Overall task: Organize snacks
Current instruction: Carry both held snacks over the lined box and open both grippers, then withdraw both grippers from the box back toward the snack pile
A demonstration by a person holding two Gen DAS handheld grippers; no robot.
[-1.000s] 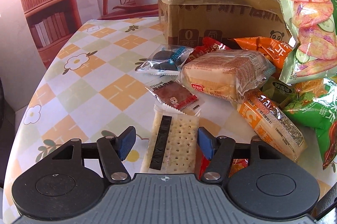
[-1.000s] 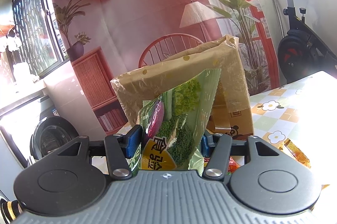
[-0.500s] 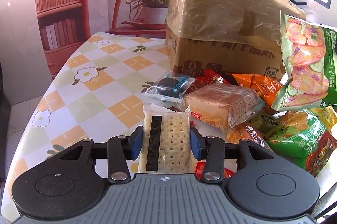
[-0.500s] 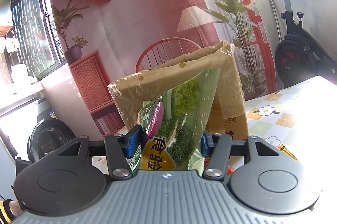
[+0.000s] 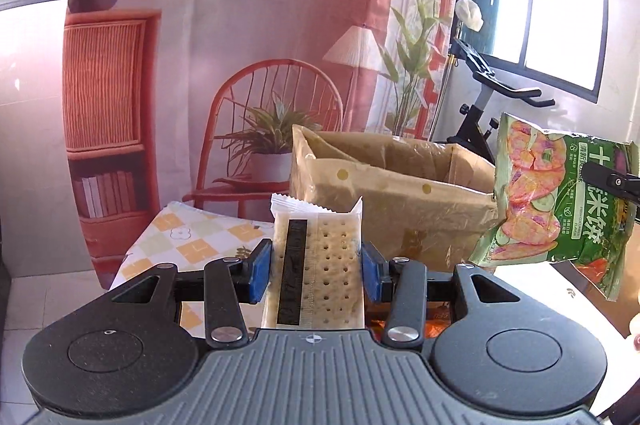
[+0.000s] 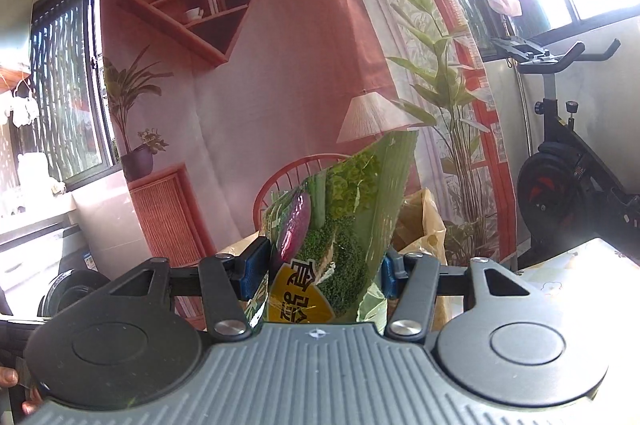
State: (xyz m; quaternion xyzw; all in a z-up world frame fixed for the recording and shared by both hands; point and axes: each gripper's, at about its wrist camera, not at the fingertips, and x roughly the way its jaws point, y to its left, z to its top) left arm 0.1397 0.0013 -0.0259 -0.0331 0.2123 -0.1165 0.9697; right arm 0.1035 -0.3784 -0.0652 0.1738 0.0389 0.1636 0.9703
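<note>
My left gripper [image 5: 316,271] is shut on a clear pack of pale crackers [image 5: 318,265] with a black stripe, held upright above the table. Beyond it stands an open cardboard box [image 5: 400,177] lined with brown plastic. At the right of the left wrist view hangs a green chip bag [image 5: 560,201], with a dark finger of the other gripper across it. In the right wrist view my right gripper [image 6: 322,271] is shut on that green chip bag [image 6: 340,233], held high; the box's lining [image 6: 424,225] peeks out behind it.
A tablecloth with a flower check [image 5: 192,241] covers the table, its far corner near a printed backdrop of a chair and shelf. An exercise bike [image 6: 568,181] stands at the right. Orange packets [image 5: 432,321] show under the left gripper. A person's fingers [image 6: 16,385] show at the lower left.
The left gripper closed on the cracker pack and lifted it well off the table, tipping up towards the box's open top. The right gripper rose with the green bag.
</note>
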